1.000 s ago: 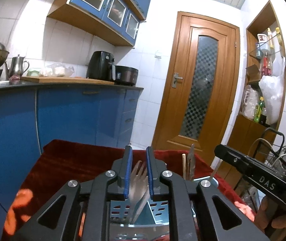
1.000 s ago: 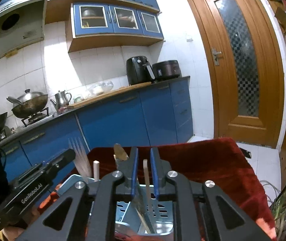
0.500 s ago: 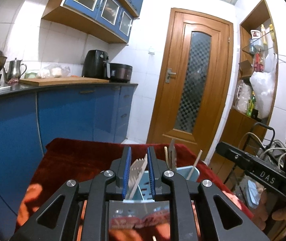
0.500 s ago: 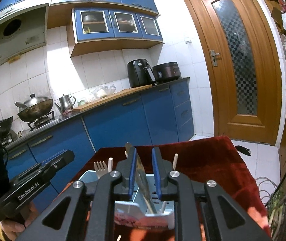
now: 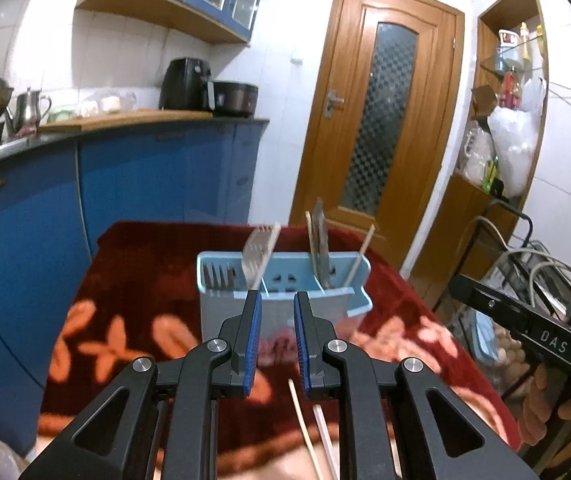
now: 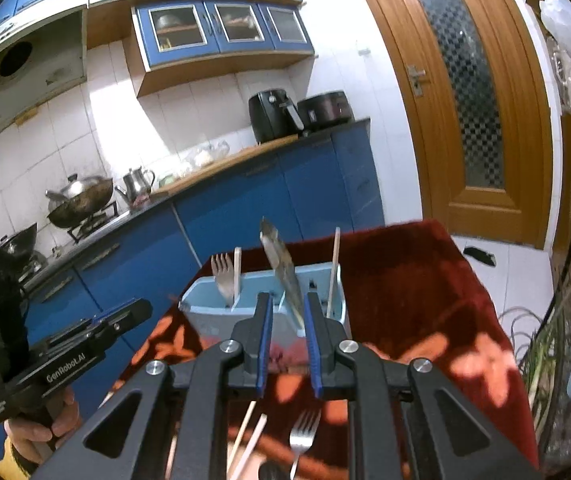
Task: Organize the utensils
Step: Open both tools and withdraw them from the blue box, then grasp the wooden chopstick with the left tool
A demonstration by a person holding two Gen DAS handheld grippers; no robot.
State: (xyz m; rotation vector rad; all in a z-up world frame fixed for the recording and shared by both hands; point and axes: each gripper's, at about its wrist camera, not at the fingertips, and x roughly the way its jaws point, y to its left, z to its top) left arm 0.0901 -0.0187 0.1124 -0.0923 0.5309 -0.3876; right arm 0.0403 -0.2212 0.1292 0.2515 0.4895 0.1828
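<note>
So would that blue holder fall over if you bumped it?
Probably yes. The blue holder looks like thin, light plastic, standing on a soft red cloth. The fork and knife stick up tall and lean, which may make it top-heavy.

Both tools are pointing slightly downward, side by side: left tool [image 5: 276,296] and right tool [image 6: 288,298], jaws narrowly parted, empty.

We lose the loose chopsticks [image 5: 310,432] under the frame's bottom edge, and the fork [image 6: 300,442] on the tabletop [image 6: 413,292] is cut off there too. The caddy [image 5: 281,304] hides every stored handle. The standing fork [image 5: 259,256] smears with blur; the shelf bottles [image 5: 511,80] are too small to read.
</note>
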